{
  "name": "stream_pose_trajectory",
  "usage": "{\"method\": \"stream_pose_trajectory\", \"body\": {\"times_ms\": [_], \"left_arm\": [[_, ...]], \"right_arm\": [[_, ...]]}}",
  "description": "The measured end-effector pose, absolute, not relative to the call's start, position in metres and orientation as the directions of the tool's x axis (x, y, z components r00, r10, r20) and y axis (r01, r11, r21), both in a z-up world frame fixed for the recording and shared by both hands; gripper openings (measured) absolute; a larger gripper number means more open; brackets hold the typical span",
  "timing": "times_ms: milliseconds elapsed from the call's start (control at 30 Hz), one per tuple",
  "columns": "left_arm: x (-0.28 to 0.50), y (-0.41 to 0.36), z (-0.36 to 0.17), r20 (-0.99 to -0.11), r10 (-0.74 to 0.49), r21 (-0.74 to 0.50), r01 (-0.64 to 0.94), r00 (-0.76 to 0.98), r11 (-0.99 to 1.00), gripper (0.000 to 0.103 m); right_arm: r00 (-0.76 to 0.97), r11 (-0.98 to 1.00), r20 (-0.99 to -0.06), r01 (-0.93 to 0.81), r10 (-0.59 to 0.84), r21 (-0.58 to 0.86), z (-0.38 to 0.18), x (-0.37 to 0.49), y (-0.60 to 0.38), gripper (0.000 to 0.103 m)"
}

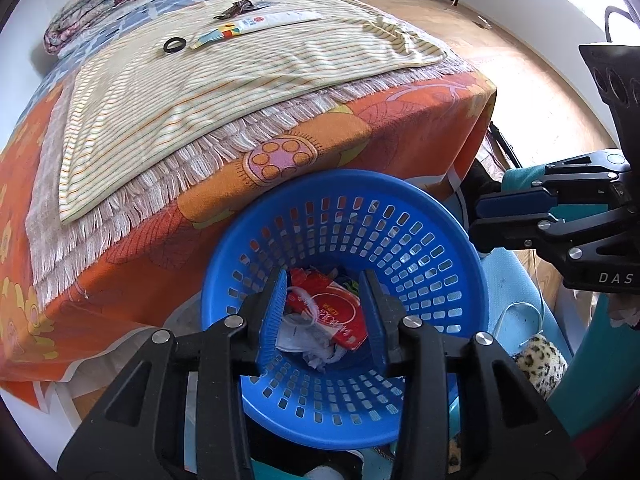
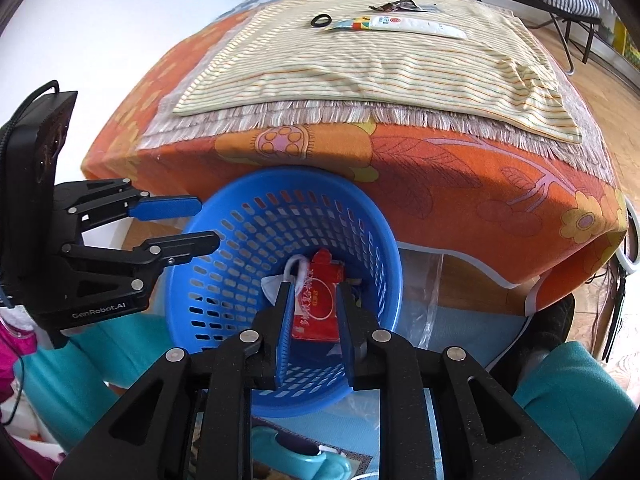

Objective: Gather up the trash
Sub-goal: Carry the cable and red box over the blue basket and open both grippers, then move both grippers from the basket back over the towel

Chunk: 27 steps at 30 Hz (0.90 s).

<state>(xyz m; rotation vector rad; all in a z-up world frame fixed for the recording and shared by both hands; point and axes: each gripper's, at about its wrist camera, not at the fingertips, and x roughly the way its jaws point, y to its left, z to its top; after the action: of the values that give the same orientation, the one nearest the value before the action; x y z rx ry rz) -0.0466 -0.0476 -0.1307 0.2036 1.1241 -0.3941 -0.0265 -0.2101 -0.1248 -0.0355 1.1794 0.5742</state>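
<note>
Both claws, left claw [image 1: 325, 312] and right claw [image 2: 311, 330], released over blue basket [image 1: 448, 236], drop done; next, wrappers [image 1: 256, 24] at worktop's 12 o'clock.

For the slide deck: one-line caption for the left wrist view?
Left gripper open above blue basket holding red wrapper; more trash remains on table.

My view, unreadable items: red packet [image 1: 340, 316] print too small; dark scrap [image 2: 396, 6] on table unidentifiable; basket [image 1: 436, 240] floor partly hidden.
</note>
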Motion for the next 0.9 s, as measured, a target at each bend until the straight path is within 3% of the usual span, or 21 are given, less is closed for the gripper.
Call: {"method": "stream_pose_trajectory", "body": {"times_ms": [133,367,433,567,900], "left_arm": [[-0.046,-0.047,-0.132,-0.907,-0.198,-0.033,0.406,0.372,0.913,0.038],[-0.043,-0.044,-0.132,-0.907,-0.196,-0.036,0.394,0.373,0.918,0.039],[-0.042,-0.044,-0.132,-0.907,-0.196,-0.037,0.393,0.373,0.919,0.039],[-0.038,-0.043,-0.130,-0.904,-0.201,-0.043,0.389,0.376,0.920,0.051],[-0.002,-0.033,-0.103,-0.882,-0.225,-0.080,0.339,0.414,0.938,0.051]], "right_arm": [[0.268,0.860,-0.876,-0.441,0.400,0.258,-0.124,-0.027,-0.209,0.043],[0.269,0.866,-0.880,-0.431,0.391,0.253,-0.125,-0.023,-0.211,0.045],[0.268,0.867,-0.881,-0.428,0.391,0.255,-0.125,-0.022,-0.211,0.053],[0.271,0.869,-0.877,-0.421,0.396,0.262,-0.122,-0.018,-0.213,0.054],[0.310,0.880,-0.860,-0.386,0.406,0.276,-0.103,0.010,-0.222,0.059]]}}
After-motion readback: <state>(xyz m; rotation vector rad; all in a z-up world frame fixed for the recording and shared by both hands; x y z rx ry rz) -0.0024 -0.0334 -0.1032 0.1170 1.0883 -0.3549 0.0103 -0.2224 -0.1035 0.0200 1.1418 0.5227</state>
